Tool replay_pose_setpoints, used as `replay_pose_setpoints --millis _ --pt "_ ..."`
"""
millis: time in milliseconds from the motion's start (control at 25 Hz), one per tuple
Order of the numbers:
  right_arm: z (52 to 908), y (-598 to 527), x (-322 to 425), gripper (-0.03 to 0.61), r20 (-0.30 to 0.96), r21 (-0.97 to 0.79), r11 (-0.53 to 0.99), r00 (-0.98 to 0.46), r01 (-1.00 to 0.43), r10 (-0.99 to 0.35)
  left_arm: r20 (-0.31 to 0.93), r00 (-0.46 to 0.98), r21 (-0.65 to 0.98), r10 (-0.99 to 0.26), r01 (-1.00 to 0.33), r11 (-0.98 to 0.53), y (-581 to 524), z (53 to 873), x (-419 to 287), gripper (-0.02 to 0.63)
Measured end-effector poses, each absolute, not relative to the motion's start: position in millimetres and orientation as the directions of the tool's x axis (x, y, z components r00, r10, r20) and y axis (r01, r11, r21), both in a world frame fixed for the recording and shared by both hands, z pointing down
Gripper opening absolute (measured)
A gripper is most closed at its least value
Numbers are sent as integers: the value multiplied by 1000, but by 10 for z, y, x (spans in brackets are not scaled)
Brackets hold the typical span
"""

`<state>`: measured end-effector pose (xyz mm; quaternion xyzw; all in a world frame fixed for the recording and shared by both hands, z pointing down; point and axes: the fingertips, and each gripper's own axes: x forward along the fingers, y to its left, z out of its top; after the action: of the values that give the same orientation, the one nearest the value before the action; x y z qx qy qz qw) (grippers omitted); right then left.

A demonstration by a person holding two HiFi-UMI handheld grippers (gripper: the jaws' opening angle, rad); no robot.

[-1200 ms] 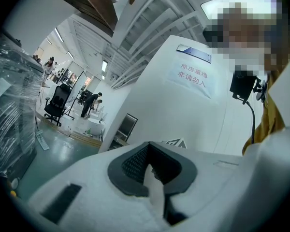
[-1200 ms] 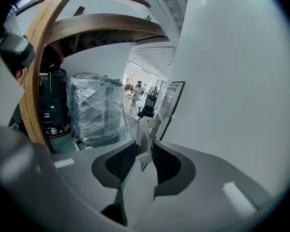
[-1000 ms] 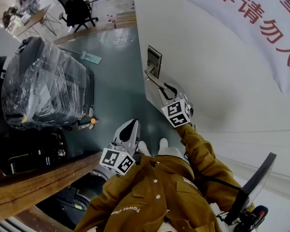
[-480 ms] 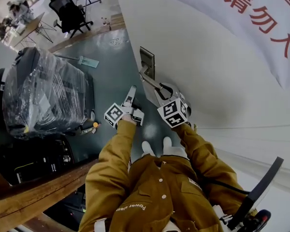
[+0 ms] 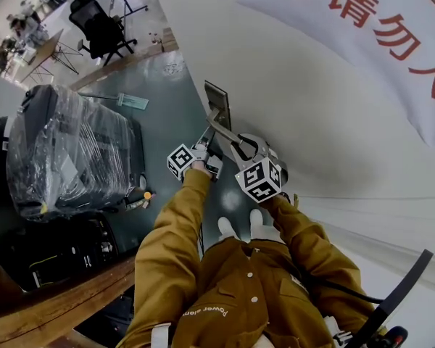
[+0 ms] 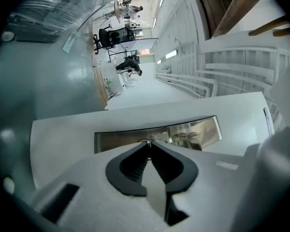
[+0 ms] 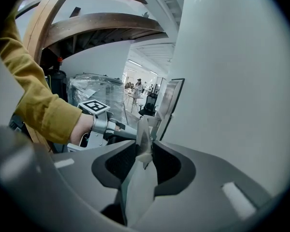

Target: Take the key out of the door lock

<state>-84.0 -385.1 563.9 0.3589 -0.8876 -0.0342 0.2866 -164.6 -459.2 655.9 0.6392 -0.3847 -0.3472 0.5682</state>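
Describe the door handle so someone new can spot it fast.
Find the white door with the red-lettered banner; at its left edge sits a flat metal plate. The handle is the silver lever jutting from that plate, clamped in the right gripper's fingers. Unlike the flat plate, it sticks out as a bar.

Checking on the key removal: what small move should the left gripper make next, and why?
Probably finish the pinch, then pull straight back from the lock plate. The left gripper has its jaws closing, with the small metal key between their tips at the plate. The right gripper clamps the door handle.
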Motion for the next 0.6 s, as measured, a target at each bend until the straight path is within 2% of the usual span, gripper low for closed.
replay_pose_setpoints --millis 600 --pt "5647 -3859 -834 120 502 262 725 -551 -637 -666 -13 493 994 -870 -88 -65 -4560 6547 -1655 21"
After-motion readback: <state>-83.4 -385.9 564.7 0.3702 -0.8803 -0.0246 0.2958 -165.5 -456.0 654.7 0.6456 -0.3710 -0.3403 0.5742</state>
